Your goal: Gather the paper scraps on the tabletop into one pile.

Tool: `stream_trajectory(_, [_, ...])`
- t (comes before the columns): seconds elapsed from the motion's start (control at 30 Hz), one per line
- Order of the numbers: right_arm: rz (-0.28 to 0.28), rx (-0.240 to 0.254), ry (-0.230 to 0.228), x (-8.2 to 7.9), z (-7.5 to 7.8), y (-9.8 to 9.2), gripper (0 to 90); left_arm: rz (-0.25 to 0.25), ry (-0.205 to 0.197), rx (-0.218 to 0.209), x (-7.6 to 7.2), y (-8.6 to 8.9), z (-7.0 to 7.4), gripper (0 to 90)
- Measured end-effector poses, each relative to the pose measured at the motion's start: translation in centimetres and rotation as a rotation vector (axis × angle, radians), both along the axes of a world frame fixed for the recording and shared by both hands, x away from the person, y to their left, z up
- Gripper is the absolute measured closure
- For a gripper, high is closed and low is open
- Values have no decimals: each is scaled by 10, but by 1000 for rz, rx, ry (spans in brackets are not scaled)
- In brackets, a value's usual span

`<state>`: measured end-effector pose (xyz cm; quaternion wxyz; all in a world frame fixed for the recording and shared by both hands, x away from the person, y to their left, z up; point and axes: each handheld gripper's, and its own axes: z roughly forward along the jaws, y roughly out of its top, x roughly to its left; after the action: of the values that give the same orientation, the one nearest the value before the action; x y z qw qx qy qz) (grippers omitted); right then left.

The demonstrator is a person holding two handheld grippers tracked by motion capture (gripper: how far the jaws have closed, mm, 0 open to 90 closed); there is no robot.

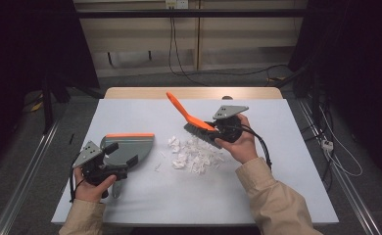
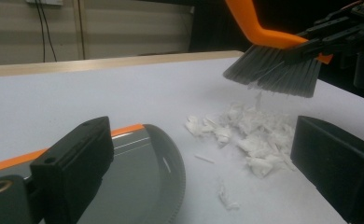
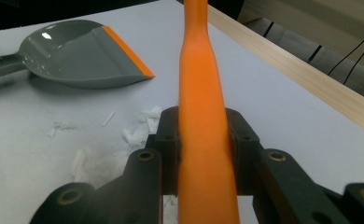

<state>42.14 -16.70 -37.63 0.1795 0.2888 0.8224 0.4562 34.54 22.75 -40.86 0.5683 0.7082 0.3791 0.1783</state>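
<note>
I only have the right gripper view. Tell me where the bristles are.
Observer: The left gripper view shows the brush bristles hanging above the paper scraps, off the table.
Operator: Now report the other hand.
Observer: In the high view, the left hand-held gripper sits at the dustpan, left of the scraps, its jaws wide apart.

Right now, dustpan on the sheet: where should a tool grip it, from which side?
Probably the dustpan handle: in the right gripper view it is a narrow grey bar running out from the scoop's rounded back, opposite the orange lip. Come from that handle end, jaws across the bar; the scoop itself looks too wide and sloped.
</note>
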Motion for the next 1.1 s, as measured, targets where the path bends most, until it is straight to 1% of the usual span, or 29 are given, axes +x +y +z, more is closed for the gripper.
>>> stream_trajectory(0.07, [-16,-12,-7,-4,3,0,715,0,-2,0,0,0,0,56])
stream_trajectory(0.13, [-40,-17,0,-8,5,0,715,1,-4,-6,0,0,0,56])
stream_trajectory(0.23, [-59,2,1,-13,7,0,715,3,-1,-1,0,0,0,56])
stream_trajectory(0.3, [-71,7,-8,-17,8,-1,715,4,-1,3,0,0,0,56])
stream_trajectory(0.37, [-88,26,-1,-21,8,-2,715,4,-2,2,0,0,0,55])
stream_trajectory(0.43, [-97,33,-5,-23,6,-4,715,4,0,1,0,-1,0,56])
stream_trajectory(0.5, [-99,74,13,-25,2,-6,715,1,0,7,0,-2,-1,56])
stream_trajectory(0.57, [-106,72,8,-28,-1,-6,715,0,5,9,0,-3,-2,56])
stream_trajectory(0.63, [-114,114,30,-31,-3,-6,715,-2,4,19,0,-3,-3,56])
stream_trajectory(0.67, [-111,135,31,-31,-4,-5,715,-2,4,19,0,-3,-3,56])
stream_trajectory(0.7, [-94,140,36,-32,-4,-3,715,-1,5,17,0,-4,-2,56])
stream_trajectory(0.73, [-81,134,35,-32,-3,-2,715,-1,1,18,0,-4,-2,56])
stream_trajectory(0.77, [-75,121,23,-34,-1,1,715,-1,4,17,0,-4,-3,56])
stream_trajectory(0.8, [-72,124,22,-35,-1,3,715,-2,5,18,0,-4,-3,56])
stream_trajectory(0.9, [-35,145,40,-37,-3,12,715,-1,5,21,0,-4,-3,56])
stream_trajectory(0.97, [-24,133,50,-40,-4,20,715,0,5,22,0,-4,-3,56])
stream_trajectory(1.1, [-5,143,77,-46,-8,37,715,0,6,22,0,-4,-3,56])
